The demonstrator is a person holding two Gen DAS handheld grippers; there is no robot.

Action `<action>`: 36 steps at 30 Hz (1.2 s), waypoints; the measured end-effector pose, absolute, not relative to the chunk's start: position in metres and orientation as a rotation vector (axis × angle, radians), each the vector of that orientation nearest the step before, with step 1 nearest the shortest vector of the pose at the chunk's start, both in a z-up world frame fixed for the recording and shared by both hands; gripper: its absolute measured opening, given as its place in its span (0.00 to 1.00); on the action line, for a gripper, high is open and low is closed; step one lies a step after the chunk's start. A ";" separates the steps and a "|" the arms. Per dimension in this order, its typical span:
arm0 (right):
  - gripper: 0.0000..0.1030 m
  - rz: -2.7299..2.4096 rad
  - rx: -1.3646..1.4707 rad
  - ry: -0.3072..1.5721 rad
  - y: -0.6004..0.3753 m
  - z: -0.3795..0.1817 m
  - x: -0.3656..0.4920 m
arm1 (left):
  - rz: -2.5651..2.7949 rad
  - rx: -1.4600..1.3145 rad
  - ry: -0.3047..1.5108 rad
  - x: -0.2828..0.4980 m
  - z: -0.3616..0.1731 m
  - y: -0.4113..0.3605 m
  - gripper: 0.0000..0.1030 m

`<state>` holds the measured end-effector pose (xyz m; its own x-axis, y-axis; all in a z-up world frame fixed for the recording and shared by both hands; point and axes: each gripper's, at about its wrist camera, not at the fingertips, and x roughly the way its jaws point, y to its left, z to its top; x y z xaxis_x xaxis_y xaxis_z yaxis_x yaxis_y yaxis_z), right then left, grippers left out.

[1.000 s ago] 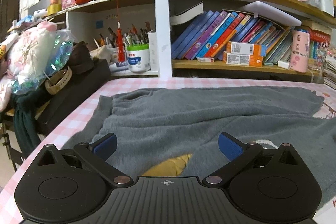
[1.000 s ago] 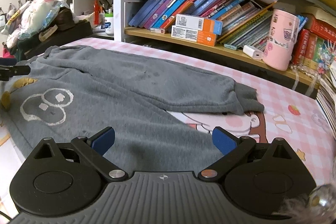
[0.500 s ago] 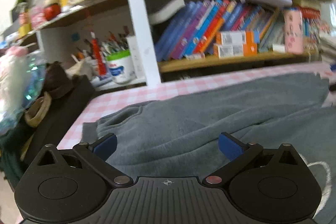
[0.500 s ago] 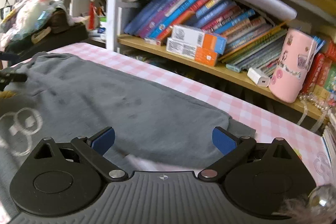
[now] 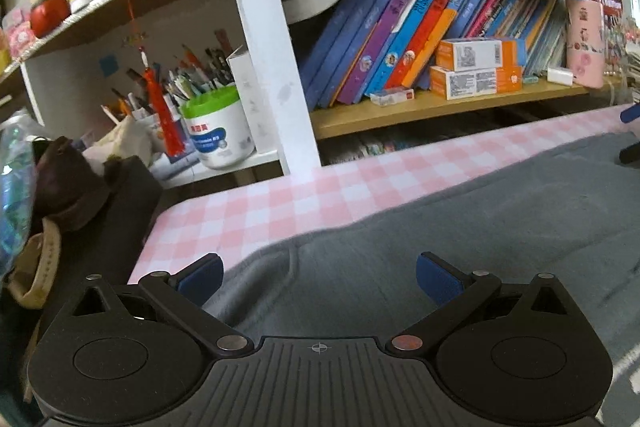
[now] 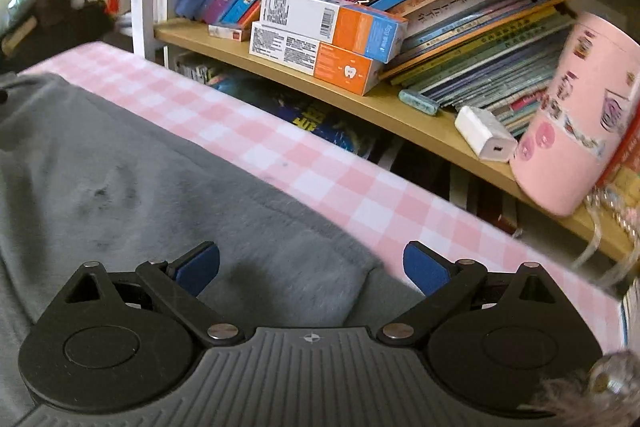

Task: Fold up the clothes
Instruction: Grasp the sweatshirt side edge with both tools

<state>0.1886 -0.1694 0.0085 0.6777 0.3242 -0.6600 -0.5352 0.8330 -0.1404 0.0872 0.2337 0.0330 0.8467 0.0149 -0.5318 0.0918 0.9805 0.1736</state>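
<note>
Sweatshirt [image 5: 460, 247], one and grey, covers the checked tablecloth [image 5: 280, 203]; left gripper [image 5: 319, 277] and right gripper [image 6: 311, 265], two in all, hover over it, jaws wide, holding nothing.

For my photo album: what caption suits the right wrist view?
Open right gripper poised over a grey garment's far corner on a pink checked table.

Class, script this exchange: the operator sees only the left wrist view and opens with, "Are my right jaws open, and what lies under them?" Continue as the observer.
Observer: The right gripper has its jaws open and empty.
Operator: What is below it?
Observer: The end of the grey garment; it stops between the jaws, with the checked tablecloth beyond.
Operator: Anything on the fabric?
Observer: Yes, dark smudges towards the left.
</note>
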 end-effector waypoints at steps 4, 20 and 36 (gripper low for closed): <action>0.91 0.514 -0.342 0.689 -0.169 0.002 0.204 | -0.038 0.181 0.573 0.109 0.031 0.245 0.93; 0.72 0.564 -0.160 0.749 -0.190 -0.007 0.230 | -0.141 0.178 0.726 0.158 0.010 0.274 0.75; 0.14 0.507 -0.170 0.683 -0.181 0.000 0.201 | -0.166 0.160 0.716 0.138 0.020 0.272 0.08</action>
<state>0.2012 -0.1810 -0.0004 0.6604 0.3915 -0.6408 -0.5006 0.8656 0.0128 0.1384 0.2716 0.0202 0.7426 -0.0958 -0.6629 0.2049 0.9748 0.0886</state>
